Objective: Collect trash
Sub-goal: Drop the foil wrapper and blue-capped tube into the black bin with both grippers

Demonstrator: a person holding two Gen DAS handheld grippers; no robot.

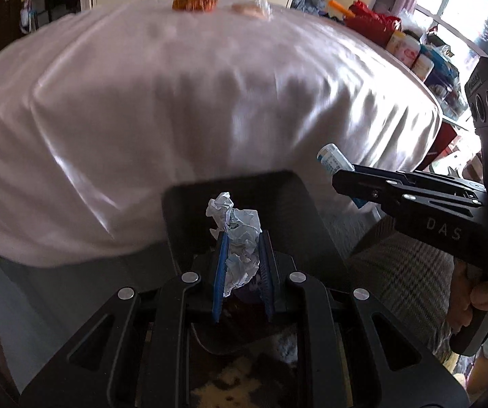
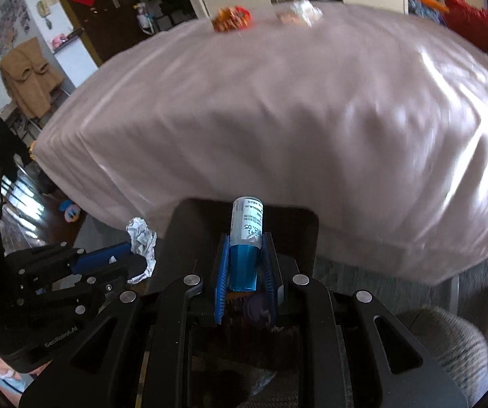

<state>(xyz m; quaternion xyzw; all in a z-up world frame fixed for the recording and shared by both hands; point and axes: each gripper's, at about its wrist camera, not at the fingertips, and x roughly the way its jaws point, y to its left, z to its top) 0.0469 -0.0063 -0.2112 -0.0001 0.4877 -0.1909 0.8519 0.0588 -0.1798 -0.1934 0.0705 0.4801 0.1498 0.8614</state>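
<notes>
My left gripper (image 1: 242, 258) is shut on a crumpled white paper ball (image 1: 238, 234), held over a black bin (image 1: 182, 210) below the table edge. My right gripper (image 2: 245, 261) is shut on a small blue bottle with a white label (image 2: 247, 238), also over the black bin (image 2: 182, 224). In the left wrist view the right gripper (image 1: 342, 178) shows at right with the bottle (image 1: 330, 158). In the right wrist view the left gripper (image 2: 135, 265) shows at left with the paper (image 2: 141, 241). An orange wrapper (image 1: 194, 0) and a clear wrapper (image 1: 254, 9) lie at the table's far edge.
A table under a pale pink cloth (image 1: 209, 108) fills both views. Boxes and red bags (image 1: 373, 22) stand along its right side by a window. A grey checked seat (image 1: 410, 272) is at lower right. A duck toy (image 2: 70, 212) lies on the floor at left.
</notes>
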